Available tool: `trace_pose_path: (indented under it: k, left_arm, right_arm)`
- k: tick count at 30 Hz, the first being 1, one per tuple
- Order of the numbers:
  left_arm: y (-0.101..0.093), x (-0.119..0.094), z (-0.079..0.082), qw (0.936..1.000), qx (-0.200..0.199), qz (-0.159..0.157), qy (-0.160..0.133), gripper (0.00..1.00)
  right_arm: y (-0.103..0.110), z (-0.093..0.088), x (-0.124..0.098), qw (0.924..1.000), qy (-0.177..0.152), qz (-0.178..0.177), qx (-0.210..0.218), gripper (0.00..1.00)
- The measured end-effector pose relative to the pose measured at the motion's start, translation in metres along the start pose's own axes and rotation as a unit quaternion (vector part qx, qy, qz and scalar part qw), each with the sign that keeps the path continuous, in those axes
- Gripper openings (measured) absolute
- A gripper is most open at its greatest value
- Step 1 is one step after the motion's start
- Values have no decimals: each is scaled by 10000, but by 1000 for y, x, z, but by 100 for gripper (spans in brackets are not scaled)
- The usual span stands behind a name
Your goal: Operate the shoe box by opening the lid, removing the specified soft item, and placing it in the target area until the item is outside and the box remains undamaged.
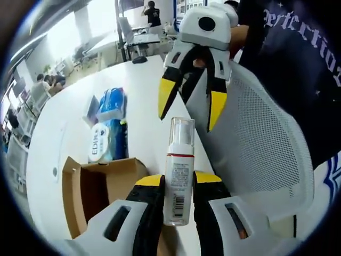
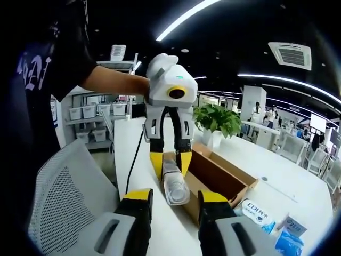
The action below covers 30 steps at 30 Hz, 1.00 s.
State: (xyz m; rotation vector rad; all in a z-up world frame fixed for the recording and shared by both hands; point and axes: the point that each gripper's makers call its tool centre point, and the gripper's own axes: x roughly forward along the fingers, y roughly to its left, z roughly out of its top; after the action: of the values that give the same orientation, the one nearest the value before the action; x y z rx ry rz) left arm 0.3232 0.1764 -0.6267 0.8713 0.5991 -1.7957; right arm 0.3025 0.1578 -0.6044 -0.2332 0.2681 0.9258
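left gripper [image 1: 177, 188] clamping pump bottle [image 1: 178, 170] mid-body, above open shoe box [image 1: 101, 184] | right gripper [image 2: 173, 201] hanging open, facing it | bottle: I'm judging it light, rigid, slick; gripping labelled barrel, not clear cap

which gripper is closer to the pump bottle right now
Left. The left gripper is shut on the pump bottle, holding it above the open shoe box. The right gripper hangs open just beyond the bottle's clear cap, not touching it.
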Motion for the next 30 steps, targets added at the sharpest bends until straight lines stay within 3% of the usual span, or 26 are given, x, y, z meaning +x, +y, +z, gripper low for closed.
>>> trace_pose_path:
  k: [16, 30]
  left_arm:
    - [-10, 5, 17, 9988, 351, -193, -268, 19]
    - [-7, 12, 17, 9986, 409, -107, -307, 21]
  right_arm:
    - [6, 1, 1, 9997, 16, 52, -252, 17]
    - [5, 2, -1, 9988, 124, -79, -476, 15]
